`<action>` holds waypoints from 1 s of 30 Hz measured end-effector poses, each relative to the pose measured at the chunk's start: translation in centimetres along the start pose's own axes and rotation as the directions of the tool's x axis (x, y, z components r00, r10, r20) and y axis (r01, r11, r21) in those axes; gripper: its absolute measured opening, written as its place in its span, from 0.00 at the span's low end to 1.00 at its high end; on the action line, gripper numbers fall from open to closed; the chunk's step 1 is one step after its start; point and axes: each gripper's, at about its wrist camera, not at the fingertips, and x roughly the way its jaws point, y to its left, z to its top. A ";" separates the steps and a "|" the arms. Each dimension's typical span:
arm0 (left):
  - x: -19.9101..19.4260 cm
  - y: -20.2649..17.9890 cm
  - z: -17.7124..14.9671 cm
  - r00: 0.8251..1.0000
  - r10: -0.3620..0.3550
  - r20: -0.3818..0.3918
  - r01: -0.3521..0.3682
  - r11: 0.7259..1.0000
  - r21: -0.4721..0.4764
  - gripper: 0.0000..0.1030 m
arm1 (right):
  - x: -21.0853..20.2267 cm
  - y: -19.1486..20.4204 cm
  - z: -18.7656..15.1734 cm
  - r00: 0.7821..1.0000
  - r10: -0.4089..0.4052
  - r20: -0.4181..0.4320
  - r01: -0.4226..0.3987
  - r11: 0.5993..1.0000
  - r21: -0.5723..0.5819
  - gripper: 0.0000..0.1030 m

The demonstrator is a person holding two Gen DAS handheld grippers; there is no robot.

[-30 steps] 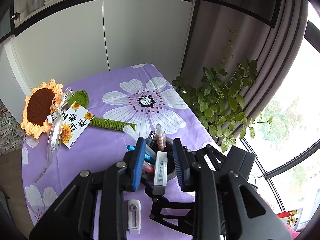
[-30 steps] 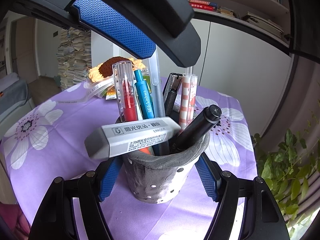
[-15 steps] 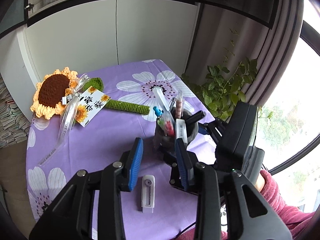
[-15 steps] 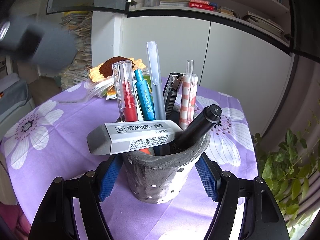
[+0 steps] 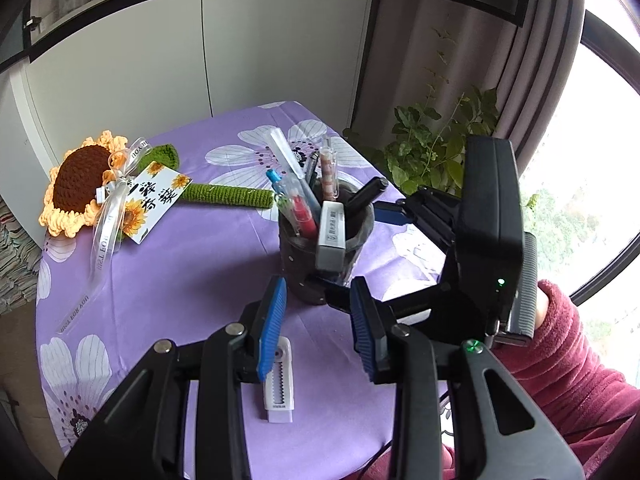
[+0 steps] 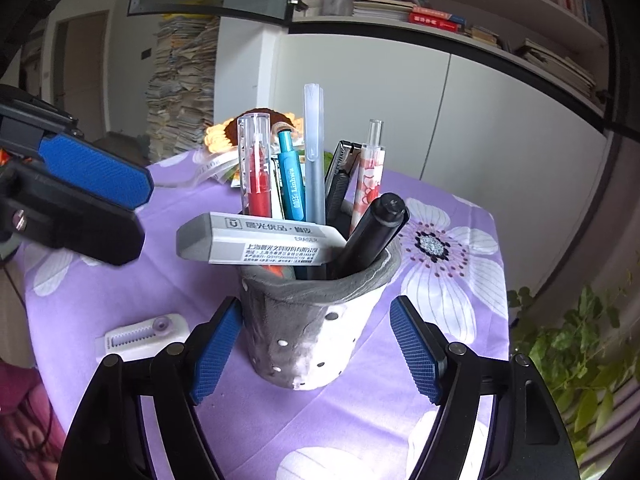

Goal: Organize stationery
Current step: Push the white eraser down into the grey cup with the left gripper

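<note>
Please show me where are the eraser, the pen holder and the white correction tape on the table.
eraser [image 6: 264,240]: right wrist view, on its printed white sleeve.
pen holder [image 6: 316,328]: right wrist view, on its grey outer wall.
correction tape [image 5: 280,384]: left wrist view, on its toothed white body.

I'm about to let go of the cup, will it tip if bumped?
Possibly. The cup is tall, with pens sticking well above its rim. The eraser lies across the rim, overhanging one side, so it would likely fall first.

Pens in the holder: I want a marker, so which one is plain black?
The black marker, leaning against the pen holder's right rim, blunt cap up; the other pens are red, teal, frosted or patterned.
</note>
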 end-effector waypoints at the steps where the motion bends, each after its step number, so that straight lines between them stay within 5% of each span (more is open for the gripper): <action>1: 0.1 0.0 0.0 1.000 -0.002 -0.005 0.002 1.000 0.000 0.30 | 0.2 -0.1 0.1 1.000 0.010 0.004 -0.010 1.000 -0.003 0.74; 5: 0.4 0.2 0.2 1.000 -0.001 -0.014 0.001 1.000 -0.012 0.30 | 0.8 -0.9 0.2 0.997 0.083 0.005 -0.083 0.996 0.031 0.68; 30: 1.3 -0.1 1.8 1.000 0.000 0.004 0.000 1.000 -0.006 0.22 | 0.7 0.1 0.1 0.997 0.078 0.005 -0.078 0.997 0.024 0.68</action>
